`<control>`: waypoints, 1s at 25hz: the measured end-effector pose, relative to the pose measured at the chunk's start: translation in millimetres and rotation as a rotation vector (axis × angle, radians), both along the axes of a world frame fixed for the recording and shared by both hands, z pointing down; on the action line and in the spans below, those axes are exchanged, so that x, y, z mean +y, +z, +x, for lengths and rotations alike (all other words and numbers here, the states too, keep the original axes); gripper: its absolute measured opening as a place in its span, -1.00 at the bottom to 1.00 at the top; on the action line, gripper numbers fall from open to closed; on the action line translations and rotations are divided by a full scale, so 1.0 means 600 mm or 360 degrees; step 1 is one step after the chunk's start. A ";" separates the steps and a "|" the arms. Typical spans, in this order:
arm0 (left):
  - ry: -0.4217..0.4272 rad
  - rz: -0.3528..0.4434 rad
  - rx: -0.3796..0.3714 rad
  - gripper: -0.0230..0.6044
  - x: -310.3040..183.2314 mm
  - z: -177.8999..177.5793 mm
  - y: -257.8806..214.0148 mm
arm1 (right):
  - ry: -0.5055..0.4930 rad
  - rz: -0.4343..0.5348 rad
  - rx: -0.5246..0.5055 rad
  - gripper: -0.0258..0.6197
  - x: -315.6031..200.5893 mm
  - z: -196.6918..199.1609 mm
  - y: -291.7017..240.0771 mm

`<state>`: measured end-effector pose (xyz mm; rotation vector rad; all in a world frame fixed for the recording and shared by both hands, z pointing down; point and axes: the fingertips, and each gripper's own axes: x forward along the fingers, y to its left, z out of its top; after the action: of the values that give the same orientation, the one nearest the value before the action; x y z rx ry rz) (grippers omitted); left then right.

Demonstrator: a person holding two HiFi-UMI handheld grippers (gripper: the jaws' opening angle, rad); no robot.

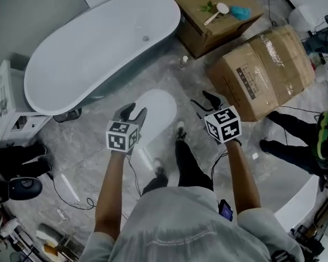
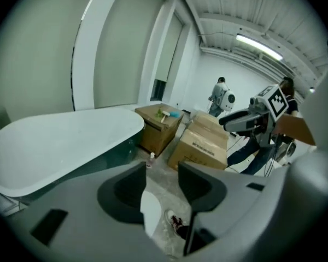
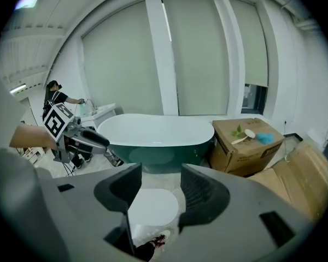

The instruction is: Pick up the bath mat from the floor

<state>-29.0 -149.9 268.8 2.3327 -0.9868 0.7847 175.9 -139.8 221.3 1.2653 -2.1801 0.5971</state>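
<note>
Nearest: the person's shoes point(image 1: 180, 131) stand on the grey floor point(image 1: 93, 146), at the near end of the bath mat point(image 1: 156, 111).

Left hand-held gripper point(image 1: 134, 112): jaws apart, nothing between the pads. It hovers over the mat's left edge.

Right hand-held gripper point(image 1: 204, 100): jaws wide apart, likewise empty, just off the mat's right side. The mat shows through its gap, far below.

Bath mat: white oval, flat on the floor between feet and bathtub point(image 1: 98, 42). Not yet touched.

Beyond: two cardboard boxes point(image 1: 268, 70) to the right of the bathtub.

Step in hand, as I judge it: the approach. Best to bring both grippers down on opposite edges, tilt each so one jaw slides under the rim, then close. A flat mat gives little to bite, so work on the edge, not the middle. Lift evenly so it does not fold or slip.
</note>
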 end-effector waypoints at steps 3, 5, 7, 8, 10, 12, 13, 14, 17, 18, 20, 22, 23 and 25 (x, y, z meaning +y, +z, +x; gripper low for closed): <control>-0.0024 -0.0087 -0.0077 -0.33 -0.037 0.013 0.063 | -0.0093 -0.0085 -0.0004 -0.20 -0.051 0.015 0.067; -0.0024 -0.0137 -0.0118 -0.33 -0.058 0.025 0.106 | -0.0130 -0.0157 -0.0015 -0.20 -0.078 0.028 0.119; -0.0031 -0.0189 -0.0147 -0.33 -0.076 0.036 0.149 | -0.0137 -0.0228 -0.0045 -0.20 -0.106 0.039 0.172; -0.0038 -0.0216 -0.0163 -0.33 -0.085 0.039 0.170 | -0.0131 -0.0263 -0.0066 -0.20 -0.119 0.042 0.199; -0.0052 -0.0270 -0.0197 -0.33 -0.102 0.042 0.213 | -0.0123 -0.0329 -0.0098 -0.20 -0.142 0.045 0.250; -0.0070 -0.0314 -0.0216 -0.33 -0.121 0.047 0.252 | -0.0145 -0.0385 -0.0094 -0.20 -0.162 0.047 0.300; -0.0083 -0.0332 -0.0217 -0.33 -0.130 0.052 0.271 | -0.0160 -0.0408 -0.0083 -0.20 -0.170 0.049 0.325; -0.0097 -0.0349 -0.0214 -0.33 -0.137 0.056 0.289 | -0.0168 -0.0431 -0.0073 -0.20 -0.178 0.052 0.348; -0.0102 -0.0421 -0.0207 -0.33 -0.145 0.069 0.347 | -0.0162 -0.0505 -0.0067 -0.20 -0.187 0.052 0.416; -0.0088 -0.0446 -0.0211 -0.33 -0.144 0.072 0.367 | -0.0163 -0.0528 -0.0061 -0.20 -0.186 0.049 0.437; -0.0054 -0.0481 -0.0217 -0.33 -0.142 0.075 0.408 | -0.0167 -0.0561 -0.0037 -0.20 -0.185 0.042 0.478; -0.0033 -0.0505 -0.0217 -0.33 -0.141 0.074 0.453 | -0.0161 -0.0577 -0.0026 -0.20 -0.182 0.036 0.517; -0.0027 -0.0516 -0.0217 -0.33 -0.140 0.073 0.477 | -0.0153 -0.0577 -0.0031 -0.20 -0.180 0.033 0.537; -0.0019 -0.0532 -0.0210 -0.33 -0.138 0.074 0.526 | -0.0139 -0.0565 -0.0046 -0.20 -0.181 0.028 0.583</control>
<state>15.3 -232.7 584.6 2.0079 -0.8472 1.0247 192.6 -248.4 570.9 0.9743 -2.0252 0.9227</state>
